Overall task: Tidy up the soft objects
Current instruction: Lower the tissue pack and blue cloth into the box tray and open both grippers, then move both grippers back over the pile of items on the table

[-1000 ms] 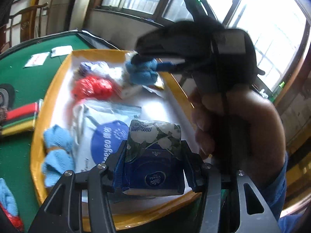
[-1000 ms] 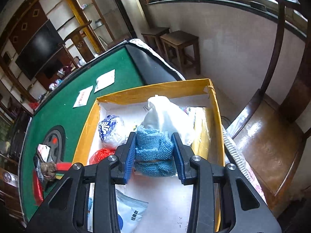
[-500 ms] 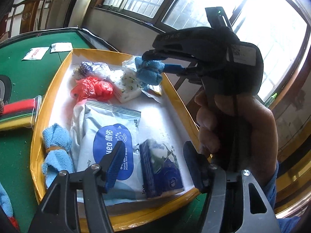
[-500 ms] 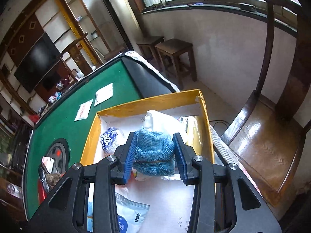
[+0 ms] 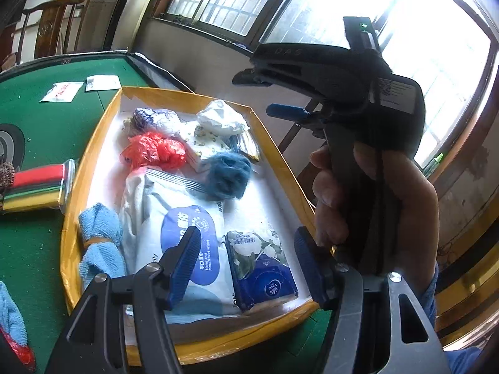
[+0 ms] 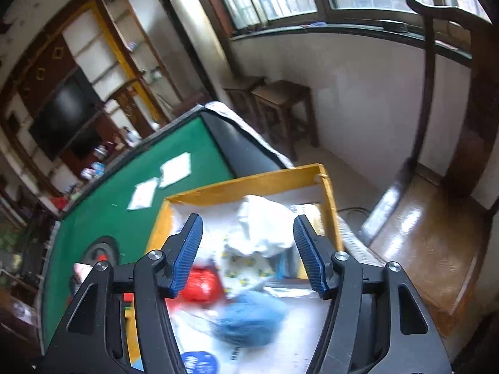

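**Towel bundle drops clear of right tongs into the yellow box**

Dark blue towel bundle (image 5: 229, 174) lies loose in the yellow box (image 5: 93, 155), on the top edge of the white wipes pack (image 5: 174, 233) and just beside the red plastic bag (image 5: 154, 152). The right tongs (image 6: 248, 255) hang above it, jaws opening and nothing between them; in the right wrist view the bundle (image 6: 252, 314) shows blurred, below and slightly nearer than the blue pads. The left tongs (image 5: 244, 265) stand open over the near end of the box, empty too, with the tissue packet (image 5: 260, 268) lying on the box floor under the gap, its long axis running away from the camera, untouched by either pad. A light blue cloth (image 5: 99, 243) rests against the box's left wall; a striped roll (image 5: 34, 190) and another blue cloth (image 5: 9, 314) wait outside on the green bench (image 5: 46, 124). Those outside pieces lie to the left, nearer the left tongs than the right, so the left hand looks better placed for the next pickup.
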